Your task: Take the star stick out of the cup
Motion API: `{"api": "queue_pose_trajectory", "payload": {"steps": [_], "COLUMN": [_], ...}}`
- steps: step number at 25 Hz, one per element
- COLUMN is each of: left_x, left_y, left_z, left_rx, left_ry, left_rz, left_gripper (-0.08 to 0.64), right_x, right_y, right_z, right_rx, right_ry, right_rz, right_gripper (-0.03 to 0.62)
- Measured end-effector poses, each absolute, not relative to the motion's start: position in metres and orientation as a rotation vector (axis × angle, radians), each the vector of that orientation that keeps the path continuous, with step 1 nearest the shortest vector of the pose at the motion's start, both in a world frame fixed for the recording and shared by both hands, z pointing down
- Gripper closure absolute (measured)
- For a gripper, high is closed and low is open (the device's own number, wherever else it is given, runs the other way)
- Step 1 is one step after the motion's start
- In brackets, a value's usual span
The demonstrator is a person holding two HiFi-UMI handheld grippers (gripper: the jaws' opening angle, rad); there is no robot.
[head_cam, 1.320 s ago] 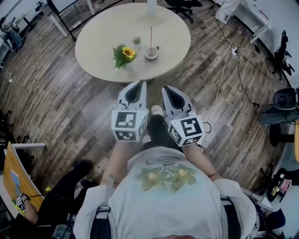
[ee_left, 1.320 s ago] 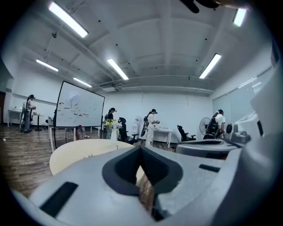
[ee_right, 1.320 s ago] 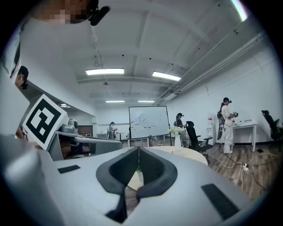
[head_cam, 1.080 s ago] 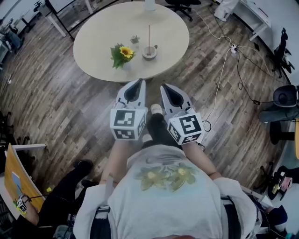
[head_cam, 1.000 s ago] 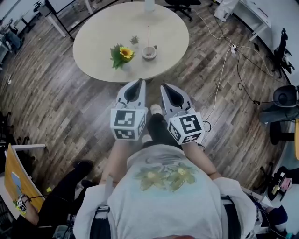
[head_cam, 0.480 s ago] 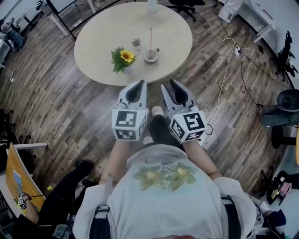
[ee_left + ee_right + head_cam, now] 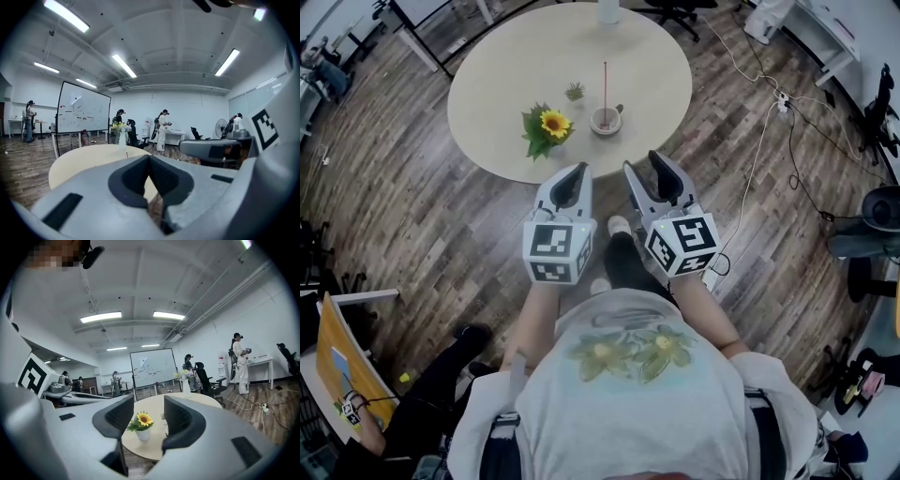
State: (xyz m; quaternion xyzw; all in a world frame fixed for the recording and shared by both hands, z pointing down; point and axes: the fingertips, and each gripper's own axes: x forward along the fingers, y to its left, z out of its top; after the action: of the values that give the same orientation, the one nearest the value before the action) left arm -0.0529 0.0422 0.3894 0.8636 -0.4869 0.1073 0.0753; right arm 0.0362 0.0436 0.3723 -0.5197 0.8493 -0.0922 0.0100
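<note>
A thin red star stick (image 7: pixel 605 84) stands upright in a small white cup (image 7: pixel 606 119) on the round beige table (image 7: pixel 506 66). I hold both grippers side by side above the wooden floor, short of the table's near edge. My left gripper (image 7: pixel 574 178) is shut, and in the left gripper view its jaws (image 7: pixel 149 157) meet with nothing between them. The jaws of my right gripper (image 7: pixel 649 173) are opening and hold nothing; in the right gripper view (image 7: pixel 149 416) the sunflower pot (image 7: pixel 143 425) shows through the gap. The cup is mostly hidden there.
A sunflower in a white pot (image 7: pixel 546 127) and a tiny green plant (image 7: pixel 575 91) stand left of the cup. A white vase (image 7: pixel 608 11) sits at the table's far edge. Cables (image 7: pixel 750 141) trail over the floor on the right. Someone sits at lower left (image 7: pixel 441 375).
The right gripper's jaws have spread from shut to wide apart. Both grippers stay in about the same place, and the table has drifted slightly nearer in the head view.
</note>
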Motion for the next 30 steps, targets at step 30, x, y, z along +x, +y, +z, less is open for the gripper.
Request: {"api": "queue_pose_trajectory", "payload": {"steps": [30], "left_x": [-0.037], "left_y": [-0.107], "left_z": [0.425], "left_rx": [2.431], "left_ry": [-1.476], "left_rz": [0.374], "left_gripper": [0.557], "right_x": [0.056], "right_y": [-0.153], "right_z": [0.414], "right_rx": [-1.569], "right_ry": [2.755], "right_rz": [-0.472], "right_gripper": [0.4]}}
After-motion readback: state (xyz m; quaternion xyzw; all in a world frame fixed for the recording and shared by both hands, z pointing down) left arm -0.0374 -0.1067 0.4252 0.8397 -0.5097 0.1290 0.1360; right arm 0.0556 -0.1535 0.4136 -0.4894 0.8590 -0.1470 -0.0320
